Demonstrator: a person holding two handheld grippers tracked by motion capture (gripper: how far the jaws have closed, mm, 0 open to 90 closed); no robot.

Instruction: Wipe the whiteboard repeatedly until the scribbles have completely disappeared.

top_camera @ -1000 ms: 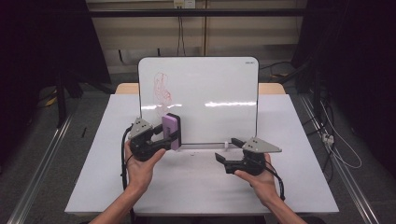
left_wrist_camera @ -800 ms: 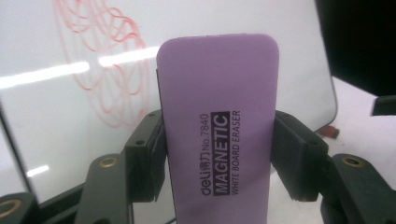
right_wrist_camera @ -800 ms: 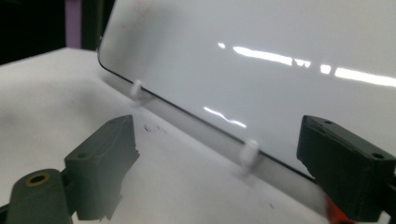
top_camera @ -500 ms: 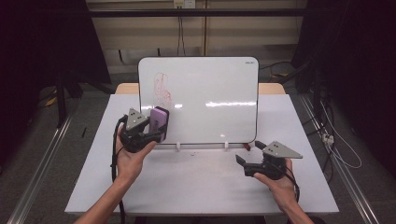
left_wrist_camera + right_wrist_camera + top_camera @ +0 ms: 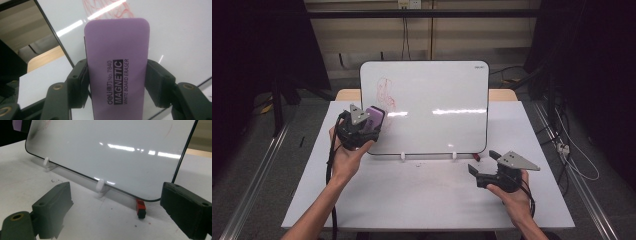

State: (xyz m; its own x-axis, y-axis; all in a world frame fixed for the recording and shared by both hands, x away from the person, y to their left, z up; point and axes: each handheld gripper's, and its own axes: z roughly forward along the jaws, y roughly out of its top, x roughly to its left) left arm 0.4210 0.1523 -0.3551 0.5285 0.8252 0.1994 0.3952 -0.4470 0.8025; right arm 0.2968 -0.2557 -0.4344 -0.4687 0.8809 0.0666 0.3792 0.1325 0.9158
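1. The left gripper (image 5: 371, 121) pinches a purple magnetic whiteboard eraser (image 5: 117, 67) between its jaws, held up against the lower left part of the whiteboard (image 5: 437, 95), just at 6 o'clock of the red scribble (image 5: 384, 95).
2. The step in hand looks like wiping: the eraser is at the board, the red marks not yet cleared.
3. Next, I judge, the eraser's felt face must press flat on the board and sweep toward 12 o'clock across the scribble, without tipping the board on its white clip feet (image 5: 100, 185).
4. The right gripper (image 5: 482, 162) rests low on the table (image 5: 412, 200), jaws spread, holding nothing; a small red marker piece (image 5: 140, 208) lies just ahead of it.
5. The table is white and faintly smudged; the room behind is dark, with cables on the floor.
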